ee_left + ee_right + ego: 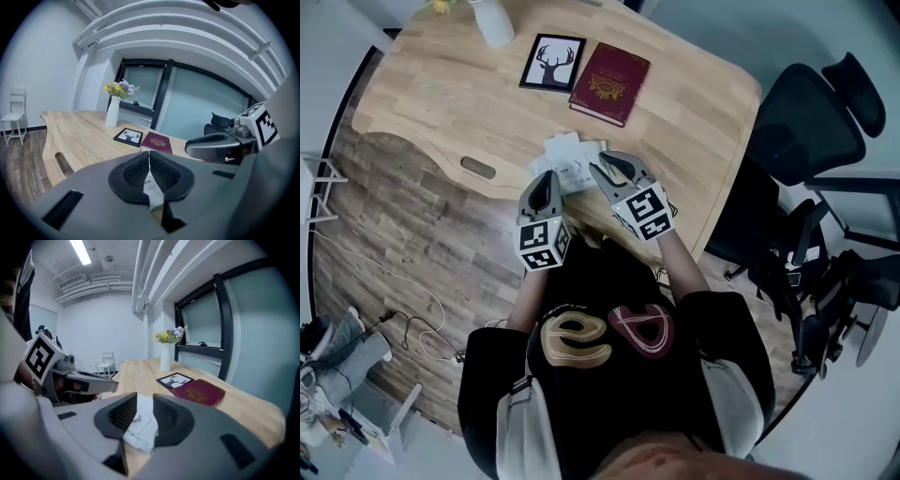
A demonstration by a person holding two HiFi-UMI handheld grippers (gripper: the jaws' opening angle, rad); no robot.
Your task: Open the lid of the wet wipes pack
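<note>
The white wet wipes pack (569, 161) lies near the front edge of the wooden table (441, 103). My left gripper (546, 184) reaches it from the near left. In the left gripper view its pads (133, 174) are shut on a thin white lid flap (151, 185) printed "OPEN". My right gripper (615, 169) comes in from the right. Seen from the right gripper view, the soft white pack (142, 426) fills the gap between its pads (123, 414), which are shut on it. Most of the pack is hidden behind the two grippers.
A dark red book (609, 82) and a framed deer picture (552, 62) lie further back on the table. A white vase (492, 21) with flowers stands at the far edge. A black office chair (811, 122) is at the right. Cables (422, 328) trail on the floor.
</note>
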